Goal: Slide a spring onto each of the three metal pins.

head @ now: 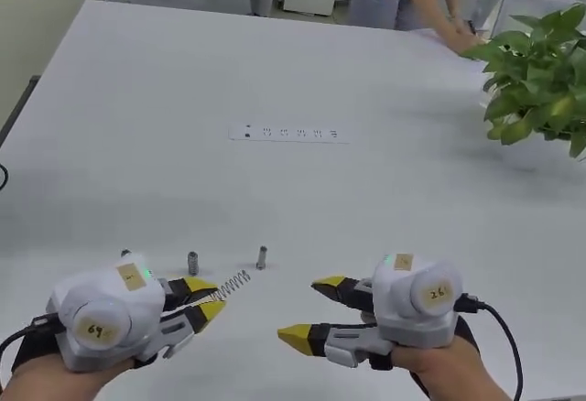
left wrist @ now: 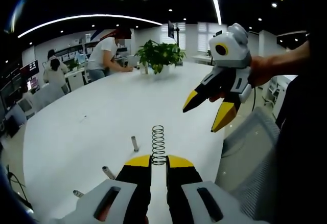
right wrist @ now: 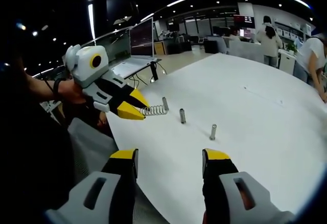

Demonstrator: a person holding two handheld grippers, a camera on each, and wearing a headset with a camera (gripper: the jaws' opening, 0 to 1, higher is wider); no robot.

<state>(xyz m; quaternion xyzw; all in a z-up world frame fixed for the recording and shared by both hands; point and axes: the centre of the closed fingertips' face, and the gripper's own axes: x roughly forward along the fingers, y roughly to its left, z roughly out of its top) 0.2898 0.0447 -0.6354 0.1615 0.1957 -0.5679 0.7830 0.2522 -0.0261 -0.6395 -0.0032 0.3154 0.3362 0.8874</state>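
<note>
Left claw (head: 217,297) clenched on spring (head: 234,282) | right claw (head: 299,308) released, empty | pin (head: 262,256) near spring's free end, apart

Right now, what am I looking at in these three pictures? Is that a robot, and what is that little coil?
No robot here: a person holds a tool in each hand. The wide picture comes from a camera on their head; the two round ones from cameras riding on the tools. The left hand-held gripper is shut on a spring, which is your coil. The right hand-held gripper is open and holds nothing. On the white table stand three metal pins, with a power strip and a plant farther off.
</note>
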